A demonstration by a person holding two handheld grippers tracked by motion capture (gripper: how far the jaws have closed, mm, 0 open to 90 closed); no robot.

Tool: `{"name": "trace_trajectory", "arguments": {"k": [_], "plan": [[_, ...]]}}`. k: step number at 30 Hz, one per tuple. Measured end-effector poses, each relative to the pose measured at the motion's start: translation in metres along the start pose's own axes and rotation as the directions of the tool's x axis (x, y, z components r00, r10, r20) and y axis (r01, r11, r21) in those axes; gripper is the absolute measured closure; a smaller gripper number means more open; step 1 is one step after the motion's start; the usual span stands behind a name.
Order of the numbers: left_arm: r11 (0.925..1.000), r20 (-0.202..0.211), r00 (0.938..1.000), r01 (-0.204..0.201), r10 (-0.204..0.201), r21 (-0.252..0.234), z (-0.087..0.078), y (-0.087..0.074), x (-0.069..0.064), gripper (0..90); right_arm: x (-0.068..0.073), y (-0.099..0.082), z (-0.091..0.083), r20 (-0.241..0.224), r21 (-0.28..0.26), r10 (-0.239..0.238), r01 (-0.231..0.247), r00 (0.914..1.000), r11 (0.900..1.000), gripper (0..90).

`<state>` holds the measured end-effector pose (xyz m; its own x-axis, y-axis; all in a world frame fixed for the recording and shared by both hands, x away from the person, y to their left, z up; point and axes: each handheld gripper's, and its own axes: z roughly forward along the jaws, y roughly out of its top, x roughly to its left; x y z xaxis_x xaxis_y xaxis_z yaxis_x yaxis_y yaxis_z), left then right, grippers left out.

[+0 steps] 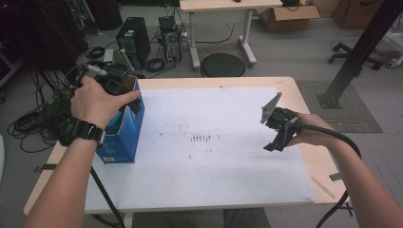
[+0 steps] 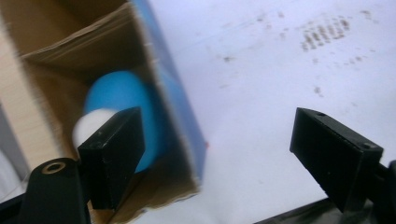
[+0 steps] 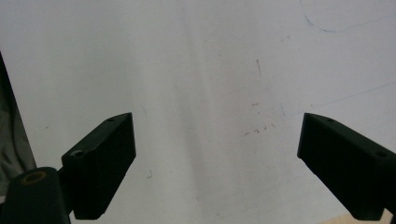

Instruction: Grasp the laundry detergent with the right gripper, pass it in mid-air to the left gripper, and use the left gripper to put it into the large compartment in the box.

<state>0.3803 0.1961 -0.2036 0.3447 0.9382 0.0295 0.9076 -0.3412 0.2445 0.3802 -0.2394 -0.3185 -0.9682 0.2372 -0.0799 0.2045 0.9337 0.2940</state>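
Left gripper (image 2: 215, 140) above open blue cardboard box (image 1: 124, 130) at left table edge; black blocky jaws apart, nothing between. Inside box: smooth rounded blue object (image 2: 122, 109) with white round end, on raw brown corrugated wall. Right gripper (image 3: 217, 161) over scuffed white sheet (image 1: 204, 147), jaws wide, empty.

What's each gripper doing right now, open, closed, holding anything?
Left gripper: open, nothing between its jaws, above the open blue cardboard box.
Right gripper: open, empty, over the white sheet.
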Motion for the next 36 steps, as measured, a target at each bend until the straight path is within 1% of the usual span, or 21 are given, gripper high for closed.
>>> {"name": "trace_trajectory", "arguments": {"k": [2,4,6,9,11,12,15,18,20,21,23,25,27,28,30,33,35,36], "plan": [[0.9997,0.001,0.9997,-0.023,0.023,-0.002,0.001,0.002,-0.008,17.8,0.0,0.001,0.0,-0.001,-0.004,-0.004,0.004,1.0,1.0,11.2],[0.9986,0.017,0.9985,-0.052,0.052,-0.006,0.004,0.005,-0.017,15.6,0.0,0.003,-0.001,-0.004,-0.007,-0.006,0.005,1.0,1.0,11.1],[0.9974,0.028,0.9971,-0.071,0.071,-0.009,0.007,0.007,-0.024,14.3,0.001,0.004,-0.001,-0.005,-0.012,-0.008,0.008,1.0,0.9999,11.1],[0.9937,0.039,0.993,-0.112,0.112,-0.012,0.014,0.01,-0.036,13.4,0.001,0.005,-0.001,-0.009,-0.015,-0.008,0.007,0.9999,0.9999,11.0],[0.9916,0.05,0.9904,-0.129,0.129,-0.008,0.02,0.012,-0.043,10.6,0.001,0.005,0.0,-0.012,-0.019,-0.007,0.006,0.9999,0.9998,10.5],[0.9899,0.058,0.9882,-0.141,0.142,-0.006,0.024,0.013,-0.047,9.7,0.001,0.005,0.0,-0.014,-0.022,-0.006,0.006,0.9999,0.9997,10.3],[0.987,0.085,0.9834,-0.161,0.16,0.003,0.033,0.015,-0.056,8.0,0.001,0.005,0.0,-0.018,-0.026,-0.003,0.003,0.9998,0.9997,9.8],[0.9822,0.121,0.9754,-0.187,0.184,0.014,0.044,0.016,-0.066,7.4,0.001,0.004,0.0,-0.029,-0.038,0.002,-0.003,0.9996,0.9993,8.6],[0.9779,0.121,0.9716,-0.208,0.203,0.024,0.049,0.016,-0.07,6.9,0.0,0.005,0.001,-0.032,-0.043,0.006,-0.007,0.9995,0.999,8.3],[0.977,0.125,0.9702,-0.212,0.208,0.023,0.052,0.016,-0.072,6.5,-0.001,0.005,0.001,-0.035,-0.046,0.007,-0.008,0.9994,0.9989,8.2],[0.9761,0.149,0.9662,-0.216,0.211,0.023,0.057,0.017,-0.074,5.5,-0.001,0.006,0.002,-0.038,-0.047,0.008,-0.01,0.9992,0.9988,8.0],[0.9718,0.15,0.9623,-0.234,0.227,0.031,0.061,0.016,-0.077,5.3,-0.001,0.007,0.003,-0.039,-0.049,0.007,-0.009,0.9992,0.9987,7.9],[0.9694,0.16,0.9588,-0.243,0.235,0.034,0.064,0.016,-0.079,5.3,-0.001,0.007,0.004,-0.039,-0.047,0.004,-0.006,0.9992,0.9989,7.9],[0.9704,0.167,0.9585,-0.239,0.231,0.032,0.064,0.016,-0.08,5.3,-0.002,0.008,0.004,-0.041,-0.047,0.004,-0.006,0.9992,0.9989,7.9],[0.9685,0.173,0.9557,-0.247,0.238,0.031,0.065,0.016,-0.081,5.2,-0.002,0.008,0.005,-0.04,-0.046,0.002,-0.004,0.9992,0.9989,7.9],[0.9668,0.174,0.9545,-0.253,0.242,0.039,0.066,0.017,-0.081,5.1,-0.002,0.008,0.006,-0.041,-0.044,0.001,-0.003,0.9991,0.999,7.9],[0.9675,0.175,0.955,-0.25,0.239,0.039,0.066,0.016,-0.082,5.1,-0.001,0.008,0.007,-0.041,-0.043,0.002,-0.004,0.9992,0.9991,8.0],[0.9669,0.179,0.9537,-0.252,0.241,0.039,0.066,0.016,-0.082,5.1,-0.001,0.008,0.007,-0.041,-0.042,0.002,-0.004,0.9992,0.9991,7.9]]}}
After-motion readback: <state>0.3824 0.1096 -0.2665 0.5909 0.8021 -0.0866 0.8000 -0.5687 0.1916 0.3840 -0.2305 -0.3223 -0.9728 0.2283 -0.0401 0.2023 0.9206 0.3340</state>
